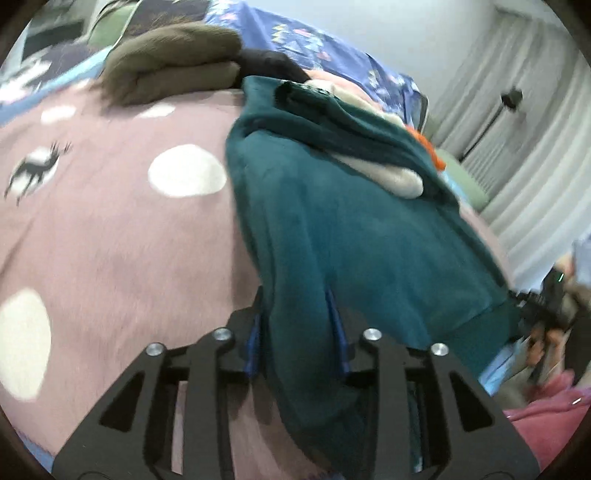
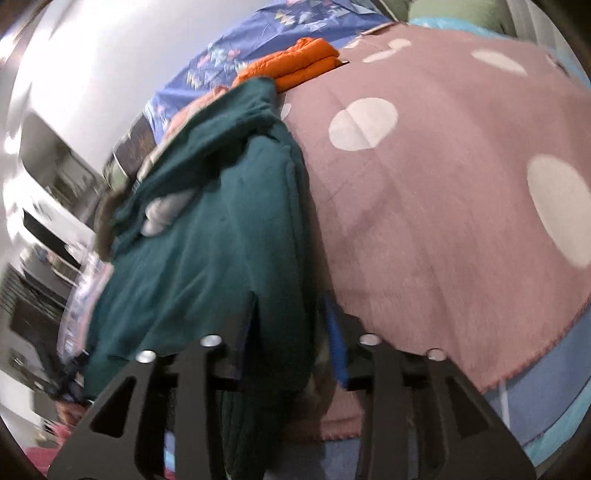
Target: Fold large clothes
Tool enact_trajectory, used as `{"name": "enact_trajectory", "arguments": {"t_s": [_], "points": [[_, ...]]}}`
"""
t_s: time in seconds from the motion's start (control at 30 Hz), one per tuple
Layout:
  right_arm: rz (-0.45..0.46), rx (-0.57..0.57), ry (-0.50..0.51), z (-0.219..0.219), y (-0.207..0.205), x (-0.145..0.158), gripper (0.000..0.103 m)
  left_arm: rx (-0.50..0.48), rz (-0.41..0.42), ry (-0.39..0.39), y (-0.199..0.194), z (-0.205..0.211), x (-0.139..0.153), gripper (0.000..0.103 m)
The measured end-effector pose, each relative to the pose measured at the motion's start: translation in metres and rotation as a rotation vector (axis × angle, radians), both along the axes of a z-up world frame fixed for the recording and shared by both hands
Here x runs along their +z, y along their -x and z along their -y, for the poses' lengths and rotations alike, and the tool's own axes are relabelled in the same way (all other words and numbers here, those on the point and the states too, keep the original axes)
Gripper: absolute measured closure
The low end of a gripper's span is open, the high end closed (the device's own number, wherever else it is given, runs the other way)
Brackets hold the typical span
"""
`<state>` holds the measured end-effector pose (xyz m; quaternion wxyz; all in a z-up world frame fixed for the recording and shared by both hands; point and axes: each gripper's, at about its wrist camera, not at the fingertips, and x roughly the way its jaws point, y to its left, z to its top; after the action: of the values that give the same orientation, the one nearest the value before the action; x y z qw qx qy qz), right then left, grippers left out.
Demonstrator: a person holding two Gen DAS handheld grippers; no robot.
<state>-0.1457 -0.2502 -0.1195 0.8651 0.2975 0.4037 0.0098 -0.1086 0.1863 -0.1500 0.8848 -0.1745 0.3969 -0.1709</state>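
A large dark teal fleece garment hangs bunched over a pink blanket with white dots. A pale lining patch shows near its top. In the left wrist view my left gripper is shut on a thick fold of one lower edge, blue pads pressing both sides. My right gripper is shut on another fold of the same garment; it also shows far right in the left wrist view as a dark shape at the hem. Both pictures are blurred.
A folded brown garment and a dark one lie at the far side of the blanket. Folded orange clothing sits by a blue patterned sheet. Pale curtains hang right. A pink sleeve is near the bed edge.
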Motion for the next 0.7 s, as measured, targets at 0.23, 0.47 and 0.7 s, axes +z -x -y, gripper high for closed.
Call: {"name": "enact_trajectory", "arguments": {"t_s": [0.23,0.47,0.7], "points": [[0.020,0.127,-0.085,-0.007,0.003,-0.010,0.029,-0.120,-0.039,0.008,0.018,0.013,0.003,0.030],[0.153,0.096,-0.213,-0.012,-0.009,0.017,0.080,-0.099,0.024,0.095,0.010,0.023,0.021,0.084],[0.428,0.143,-0.191,-0.019,0.016,0.118,0.082,-0.049,0.351,0.113,0.036,0.017,0.132,0.087]]}}
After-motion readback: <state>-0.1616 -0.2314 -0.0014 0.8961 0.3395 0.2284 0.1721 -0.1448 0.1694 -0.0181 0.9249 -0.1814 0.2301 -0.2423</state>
